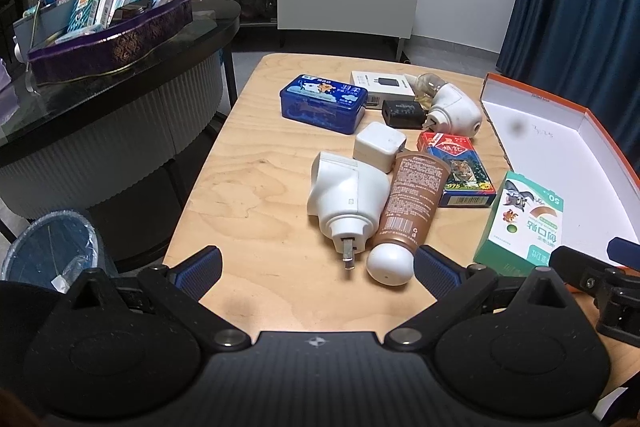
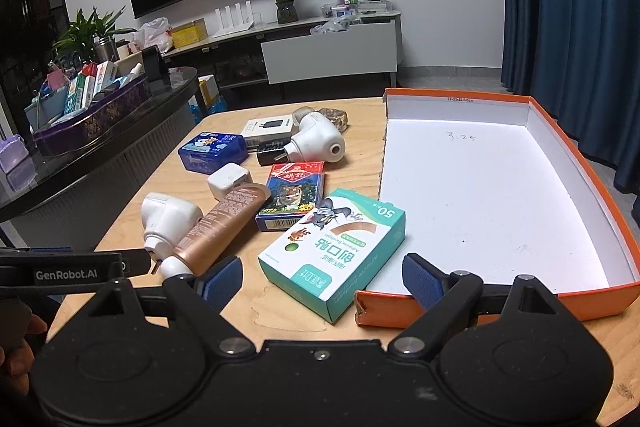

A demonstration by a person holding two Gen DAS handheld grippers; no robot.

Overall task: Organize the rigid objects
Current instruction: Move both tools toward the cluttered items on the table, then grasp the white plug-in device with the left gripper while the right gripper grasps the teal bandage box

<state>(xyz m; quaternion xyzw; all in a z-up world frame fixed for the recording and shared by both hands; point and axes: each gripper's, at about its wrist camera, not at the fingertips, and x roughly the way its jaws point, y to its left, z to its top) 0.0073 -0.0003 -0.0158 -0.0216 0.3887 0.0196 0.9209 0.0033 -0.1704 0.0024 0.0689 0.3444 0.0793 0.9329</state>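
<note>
**Both grippers spread wide over a cluttered table**

The left gripper hovers low over the near edge of the wooden table, its blue-padded fingers spread wide and holding nothing; the white cap of the brown tube lies just inside the right-hand finger, and a large white plug-in device lies just beside the tube, prongs toward the camera; the right gripper is likewise spread wide and empty, hanging above the near end of the green-and-white plaster box, which leans against the corner of the orange box.

The orange box, white inside, sits open on the right side of the table and holds none of the items; a handwritten mark shows on its floor; its near corner looks torn.

Farther back, a pack of playing cards lies between the tube and the plaster box, touching the tube's flat end; a small white charger cube sits just behind the tube; a blue tin lies toward the far left; a black adapter sits beside a second white plug-in device, with a white charger carton behind them.

Off the table to the left, a purple tray full of small cartons rests on a dark counter; a lined waste bin stands on the floor below.
</note>
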